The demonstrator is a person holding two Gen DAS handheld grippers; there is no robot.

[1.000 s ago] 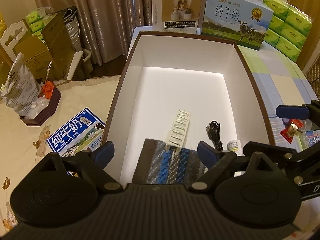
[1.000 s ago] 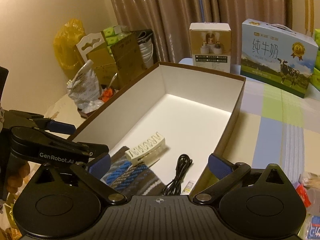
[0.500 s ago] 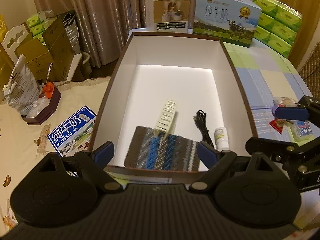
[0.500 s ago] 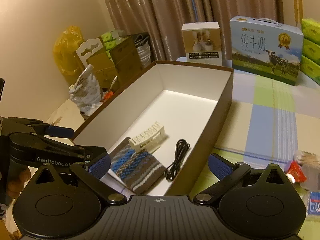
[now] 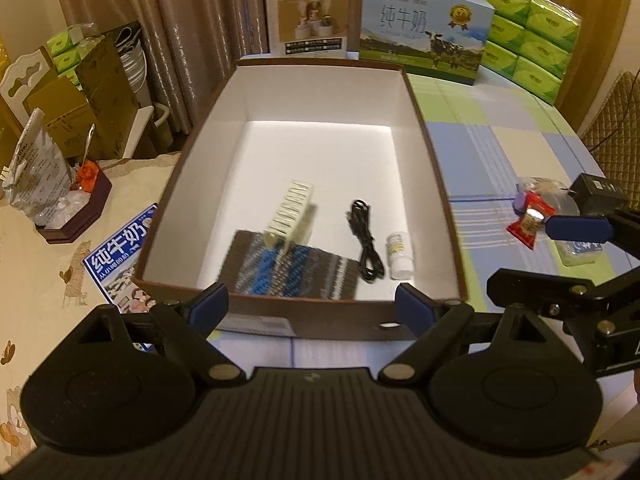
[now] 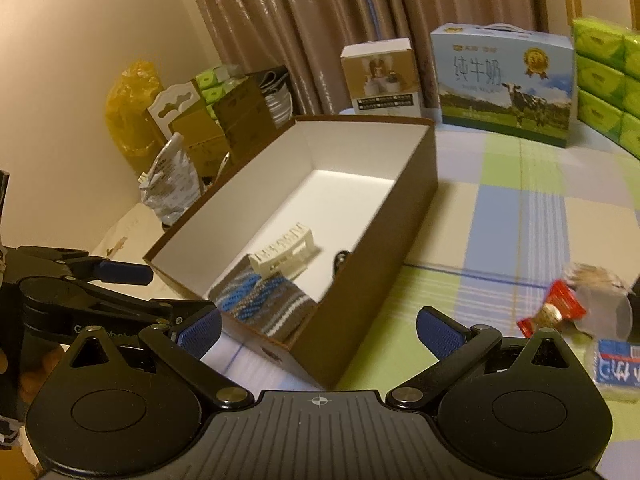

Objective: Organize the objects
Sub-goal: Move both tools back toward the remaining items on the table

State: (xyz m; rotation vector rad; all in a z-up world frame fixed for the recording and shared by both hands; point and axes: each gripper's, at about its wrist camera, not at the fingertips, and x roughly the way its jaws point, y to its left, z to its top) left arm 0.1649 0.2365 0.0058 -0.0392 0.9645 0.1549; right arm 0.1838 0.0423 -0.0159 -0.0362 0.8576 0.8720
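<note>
The left gripper (image 5: 310,302) stood wide open, holding nothing. The right gripper (image 6: 318,328) was likewise spread and empty.

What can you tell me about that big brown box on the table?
The brown box is a large, lidless rectangular carton, seemingly cardboard, brown outside and white inside. It sits flat on the checked tablecloth. At its near end lie a striped knitted cloth, a cream ribbed plastic piece resting partly on that cloth, a coiled black cable and a small white bottle. The rest is bare. Neither gripper touches it.
</note>
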